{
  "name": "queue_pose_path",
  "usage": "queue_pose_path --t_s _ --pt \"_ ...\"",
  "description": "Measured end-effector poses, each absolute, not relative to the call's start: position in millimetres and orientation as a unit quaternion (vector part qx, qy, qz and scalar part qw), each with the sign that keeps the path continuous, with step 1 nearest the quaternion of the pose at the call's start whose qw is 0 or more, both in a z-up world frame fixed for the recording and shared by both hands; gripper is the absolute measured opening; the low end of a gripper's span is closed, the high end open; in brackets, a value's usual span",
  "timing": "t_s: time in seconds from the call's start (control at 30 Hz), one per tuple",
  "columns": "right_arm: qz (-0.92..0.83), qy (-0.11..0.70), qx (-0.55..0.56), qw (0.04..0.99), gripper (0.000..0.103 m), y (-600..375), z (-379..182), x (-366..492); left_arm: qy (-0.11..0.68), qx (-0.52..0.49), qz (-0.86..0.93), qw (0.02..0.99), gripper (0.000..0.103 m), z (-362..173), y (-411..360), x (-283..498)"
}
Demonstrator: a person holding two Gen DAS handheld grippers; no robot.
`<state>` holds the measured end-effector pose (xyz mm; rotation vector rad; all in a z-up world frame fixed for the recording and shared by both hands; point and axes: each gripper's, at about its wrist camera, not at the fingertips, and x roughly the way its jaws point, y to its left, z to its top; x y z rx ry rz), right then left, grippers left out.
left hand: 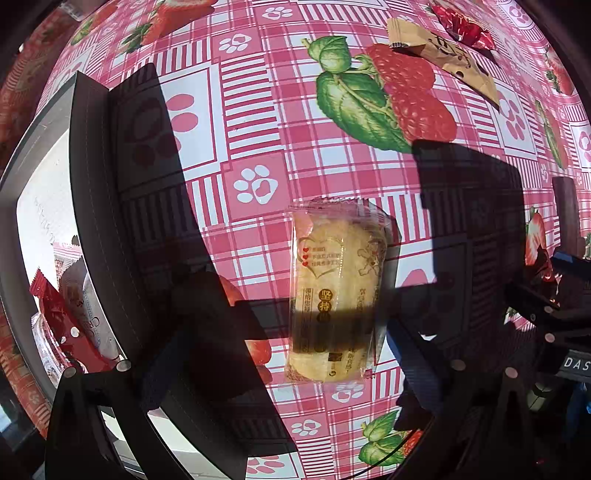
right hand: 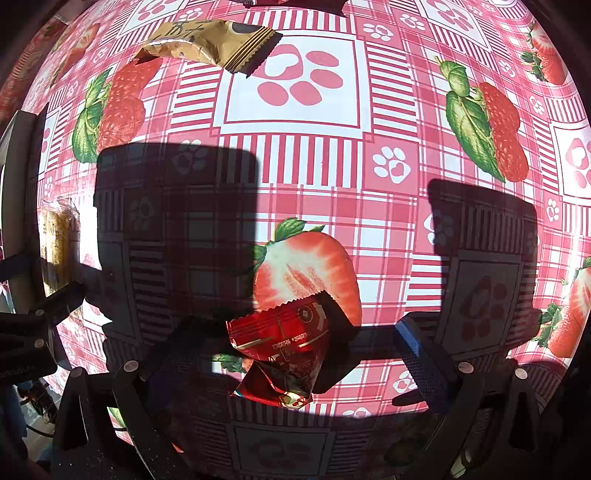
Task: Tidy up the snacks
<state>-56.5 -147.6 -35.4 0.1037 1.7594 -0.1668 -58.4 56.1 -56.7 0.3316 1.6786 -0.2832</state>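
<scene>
A clear-wrapped yellow pastry [left hand: 332, 291] lies on the pink strawberry tablecloth, between the fingers of my open left gripper [left hand: 306, 350], which hovers just above it. A crumpled red snack packet [right hand: 284, 350] lies between the fingers of my open right gripper [right hand: 291, 354]. A tan snack packet [left hand: 443, 55] lies farther back; it also shows in the right wrist view [right hand: 210, 44]. The pastry shows at the left edge of the right wrist view [right hand: 59, 247].
A dark-walled box [left hand: 92, 192] stands at the left and holds a red packet [left hand: 62, 328] and other wrapped snacks. Another red packet [left hand: 461, 26] lies at the far right. The right gripper's body [left hand: 554, 317] is close on the right.
</scene>
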Motion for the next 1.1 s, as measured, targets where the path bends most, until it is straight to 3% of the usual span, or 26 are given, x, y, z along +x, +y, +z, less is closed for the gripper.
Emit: queue_pose_path --t_s 1.1 --pt "-0.076 0.757 0.045 0.647 0.103 -145.6 -32.6 -59.4 0.734 0.145 -0.126 0.651 0.103 -55.2 56.1 -59.8"
